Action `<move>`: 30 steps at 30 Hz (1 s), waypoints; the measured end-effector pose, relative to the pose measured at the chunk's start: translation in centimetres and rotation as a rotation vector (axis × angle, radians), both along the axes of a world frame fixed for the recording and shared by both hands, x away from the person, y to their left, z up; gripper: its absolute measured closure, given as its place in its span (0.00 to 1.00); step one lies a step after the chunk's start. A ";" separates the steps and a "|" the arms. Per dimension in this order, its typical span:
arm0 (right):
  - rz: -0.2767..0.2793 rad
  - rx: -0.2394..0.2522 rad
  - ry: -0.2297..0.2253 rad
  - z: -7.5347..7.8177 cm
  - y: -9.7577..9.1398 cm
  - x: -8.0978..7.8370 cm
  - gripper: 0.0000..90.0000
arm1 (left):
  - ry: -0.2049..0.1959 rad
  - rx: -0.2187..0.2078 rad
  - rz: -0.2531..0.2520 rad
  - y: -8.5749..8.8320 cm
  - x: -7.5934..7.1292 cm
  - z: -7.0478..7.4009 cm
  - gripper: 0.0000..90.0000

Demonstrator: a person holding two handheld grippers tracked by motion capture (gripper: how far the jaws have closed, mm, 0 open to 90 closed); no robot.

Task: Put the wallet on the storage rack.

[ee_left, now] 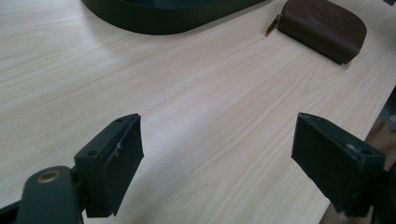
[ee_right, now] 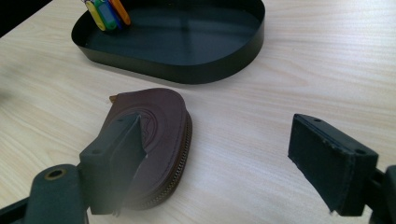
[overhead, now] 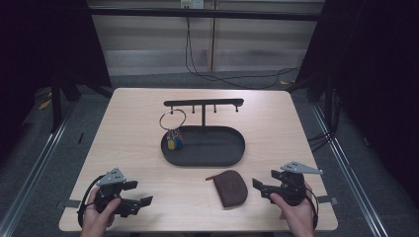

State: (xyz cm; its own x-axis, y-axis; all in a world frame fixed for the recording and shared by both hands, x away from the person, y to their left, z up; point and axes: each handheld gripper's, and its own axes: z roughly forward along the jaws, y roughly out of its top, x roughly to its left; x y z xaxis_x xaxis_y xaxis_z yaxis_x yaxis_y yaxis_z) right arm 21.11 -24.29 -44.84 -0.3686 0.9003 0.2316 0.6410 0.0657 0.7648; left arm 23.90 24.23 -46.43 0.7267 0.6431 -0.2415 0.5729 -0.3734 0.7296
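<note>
Two grippers, left gripper (overhead: 137, 193) and right gripper (overhead: 263, 185), rest with jaws spread and empty, the brown pouch (overhead: 230, 187) lying between them at the tray's (overhead: 237, 154) six o'clock.

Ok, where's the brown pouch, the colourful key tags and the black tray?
brown pouch (ee_right: 156, 123): right gripper view, on its leather top face.
colourful key tags (overhead: 175, 143): high view, on the yellow tag hanging from the ring.
black tray (ee_right: 210, 70): right gripper view, on its near outer wall.
</note>
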 end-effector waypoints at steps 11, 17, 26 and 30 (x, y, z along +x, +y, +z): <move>0.040 -0.004 0.068 2.3 1.5 2.0 0.22 | -0.008 -0.001 -0.002 -0.4 0.1 0.1 0.18; 0.076 -0.046 0.124 2.9 2.7 3.0 0.25 | -0.009 -0.013 0.002 -0.2 0.2 0.1 0.18; 0.106 -0.101 0.295 2.9 4.0 4.9 0.23 | -0.004 -0.045 -0.003 0.0 0.3 0.2 0.18; 0.181 -0.141 0.385 2.2 5.1 5.7 0.22 | 0.001 -0.055 0.010 0.2 0.3 0.2 0.18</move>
